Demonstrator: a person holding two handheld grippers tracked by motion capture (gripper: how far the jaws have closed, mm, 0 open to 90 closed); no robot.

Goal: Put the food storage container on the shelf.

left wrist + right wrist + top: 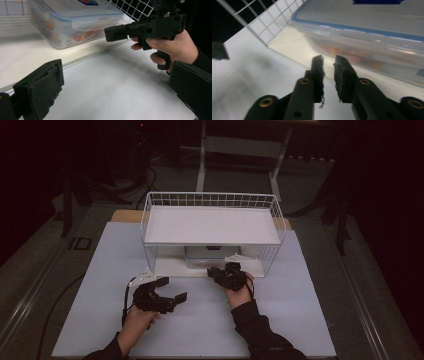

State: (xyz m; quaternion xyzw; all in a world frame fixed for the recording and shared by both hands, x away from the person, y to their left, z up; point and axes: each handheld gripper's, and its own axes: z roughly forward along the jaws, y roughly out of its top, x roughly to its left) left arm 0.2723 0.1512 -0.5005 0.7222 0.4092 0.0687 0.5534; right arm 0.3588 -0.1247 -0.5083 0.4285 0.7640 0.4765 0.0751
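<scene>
A clear plastic box with a blue-rimmed lid sits on the lower shelf of a white wire rack. Coloured contents show through the box wall. My right gripper points at the shelf's front edge, just short of the box. Its jaws stand a narrow gap apart with nothing between them, as the right gripper view shows. My left gripper rests low over the white table, left of the right one, jaws wide open and empty. The right gripper and its hand appear across from it.
The rack's top shelf overhangs the box, leaving a low slot. Wire mesh walls close the rack's sides. The white tabletop spreads in front of the rack. Table frames and cables stand on the dark floor beyond.
</scene>
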